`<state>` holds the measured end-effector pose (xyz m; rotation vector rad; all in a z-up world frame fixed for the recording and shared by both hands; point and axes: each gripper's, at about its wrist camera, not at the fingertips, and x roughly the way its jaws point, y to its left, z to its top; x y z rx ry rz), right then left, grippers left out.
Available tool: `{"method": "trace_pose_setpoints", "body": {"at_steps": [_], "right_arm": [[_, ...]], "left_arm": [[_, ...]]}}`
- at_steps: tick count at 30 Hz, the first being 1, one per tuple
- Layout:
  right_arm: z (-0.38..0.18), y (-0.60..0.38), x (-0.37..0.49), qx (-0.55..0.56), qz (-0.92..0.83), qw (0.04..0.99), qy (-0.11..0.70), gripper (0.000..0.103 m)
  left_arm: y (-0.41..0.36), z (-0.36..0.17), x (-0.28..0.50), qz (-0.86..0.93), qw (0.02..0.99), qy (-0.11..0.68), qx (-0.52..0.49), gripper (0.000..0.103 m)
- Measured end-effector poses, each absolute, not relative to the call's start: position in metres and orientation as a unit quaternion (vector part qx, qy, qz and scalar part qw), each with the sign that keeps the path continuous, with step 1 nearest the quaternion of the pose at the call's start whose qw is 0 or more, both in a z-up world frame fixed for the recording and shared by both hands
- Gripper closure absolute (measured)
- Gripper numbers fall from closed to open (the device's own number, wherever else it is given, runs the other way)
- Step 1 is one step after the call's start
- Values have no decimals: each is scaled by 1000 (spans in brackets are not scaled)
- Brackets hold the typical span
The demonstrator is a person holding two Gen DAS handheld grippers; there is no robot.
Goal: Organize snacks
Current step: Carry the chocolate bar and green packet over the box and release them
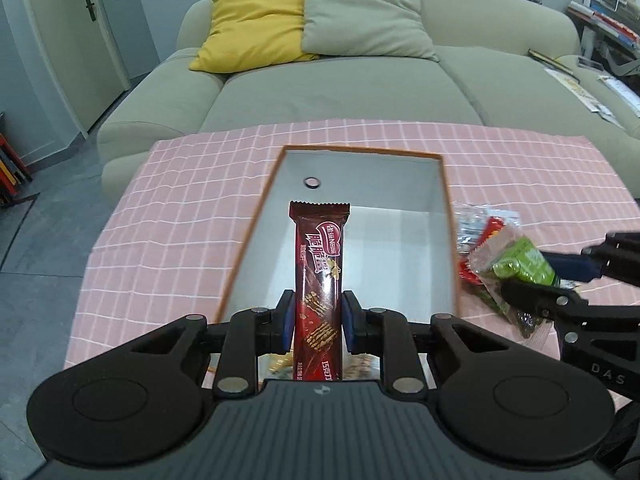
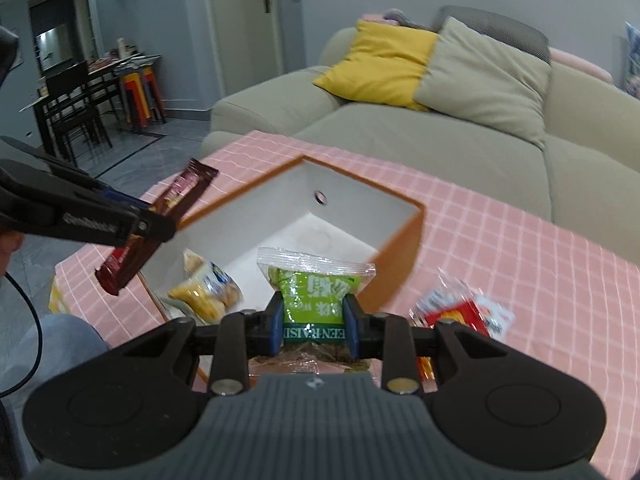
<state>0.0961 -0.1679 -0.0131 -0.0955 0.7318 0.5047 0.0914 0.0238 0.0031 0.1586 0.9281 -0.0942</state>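
Note:
My left gripper [image 1: 317, 322] is shut on a dark red Nestle wafer bar [image 1: 319, 276] and holds it above the near end of an open orange-walled box [image 1: 256, 224] with a white inside. My right gripper [image 2: 313, 322] is shut on a green raisin packet [image 2: 316, 290] just off the box's near right corner [image 2: 400, 276]. In the right wrist view the left gripper [image 2: 156, 220] and its bar [image 2: 160, 220] hang over the box's left wall. In the left wrist view the right gripper [image 1: 532, 280] and its packet [image 1: 520, 266] show right of the box. A yellow snack bag [image 2: 208, 290] lies inside the box.
The box stands on a table with a pink checked cloth [image 1: 160, 208]. Red and clear snack wrappers [image 2: 464, 312] lie on the cloth right of the box. A beige sofa [image 1: 340, 92] with yellow and grey cushions stands behind the table. A yellow packet edge [image 2: 56, 300] shows at the table's left edge.

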Motion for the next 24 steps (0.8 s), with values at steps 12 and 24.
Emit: {"method": "trace_pose_setpoints", "body": {"at_steps": [12,24], "right_arm": [[-23,-116,136,-114,273,890,348,76],[-62,-78,177,-208,296,856,369,77]], "left_arm": [[49,-23,134,-41,870,486,71,77],[52,-67,169,-41,836,542,76,77]]}}
